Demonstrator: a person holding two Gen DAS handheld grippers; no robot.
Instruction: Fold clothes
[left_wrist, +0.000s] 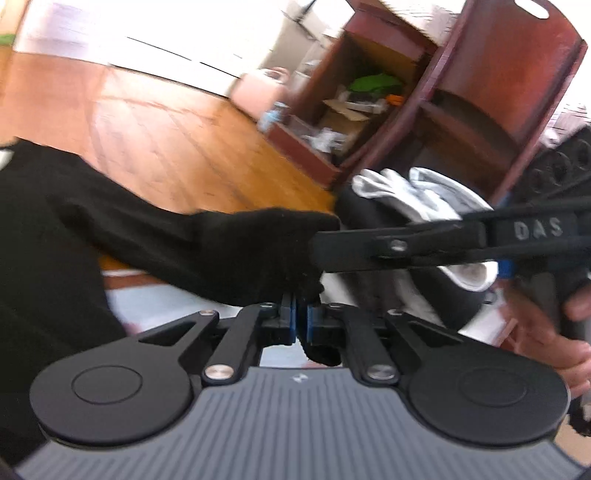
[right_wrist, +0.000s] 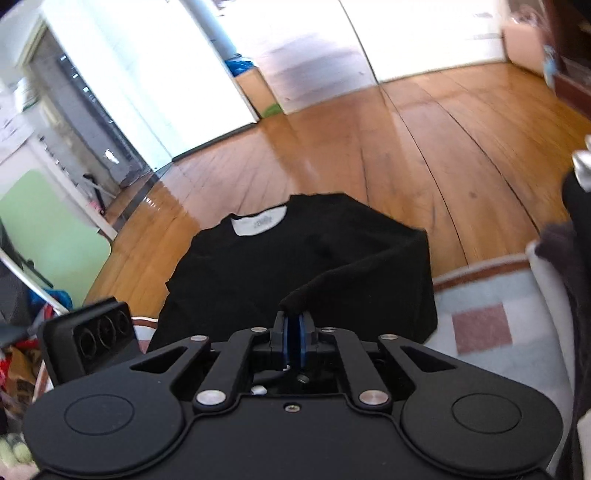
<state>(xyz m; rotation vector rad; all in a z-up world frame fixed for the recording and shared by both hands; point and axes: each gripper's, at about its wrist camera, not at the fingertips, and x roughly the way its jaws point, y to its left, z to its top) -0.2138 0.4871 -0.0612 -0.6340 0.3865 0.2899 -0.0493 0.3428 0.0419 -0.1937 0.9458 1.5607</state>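
Left wrist view: sleeve (left_wrist: 221, 251) is pinched in the clenched left gripper (left_wrist: 300, 314); right gripper (right_wrist: 293, 332) is clamped on its cuff. Sweater (right_wrist: 295, 258) is spread over the rug's (right_wrist: 498, 295) far edge. Sleeve should be laid flat across the body, kept taut.

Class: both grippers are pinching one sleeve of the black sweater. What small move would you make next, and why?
Probably carry the sleeve across the sweater's body and lay it flat: left gripper and right gripper both clamp its cuff, lifted off the spread garment.
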